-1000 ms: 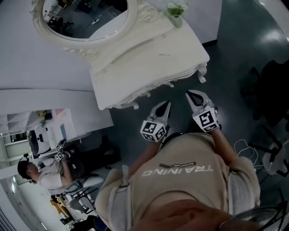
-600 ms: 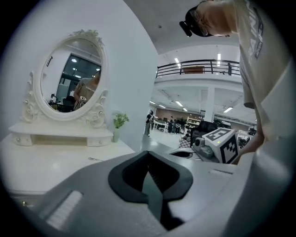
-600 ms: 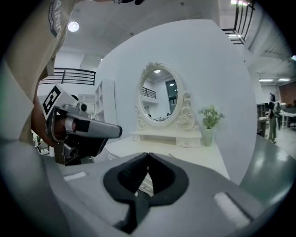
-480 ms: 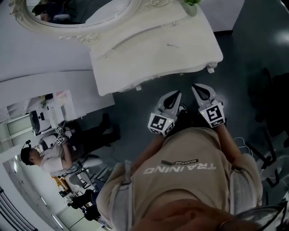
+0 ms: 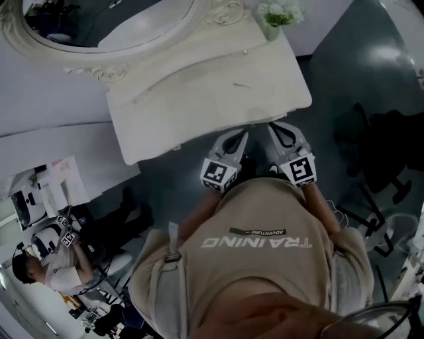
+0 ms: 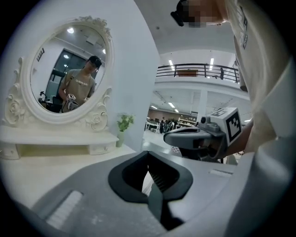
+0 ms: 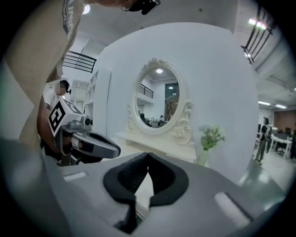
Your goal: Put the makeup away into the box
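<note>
While both claws hover at the front edge of the desk [image 5: 199, 99], the left gripper [image 6: 148, 152] and right gripper [image 7: 148, 155] each have jaws pressed together on nothing. A vase [image 5: 271, 30] at the desk's back right corner holds a leafy sprig [image 5: 278, 12]. Where the makeup or the box lies, I cannot tell.

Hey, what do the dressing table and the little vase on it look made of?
Dressing table: probably painted wood, matte cream, judging by the carved scrolls on its mirror frame. Vase: pale, perhaps ceramic or glass; too small to tell.
</note>
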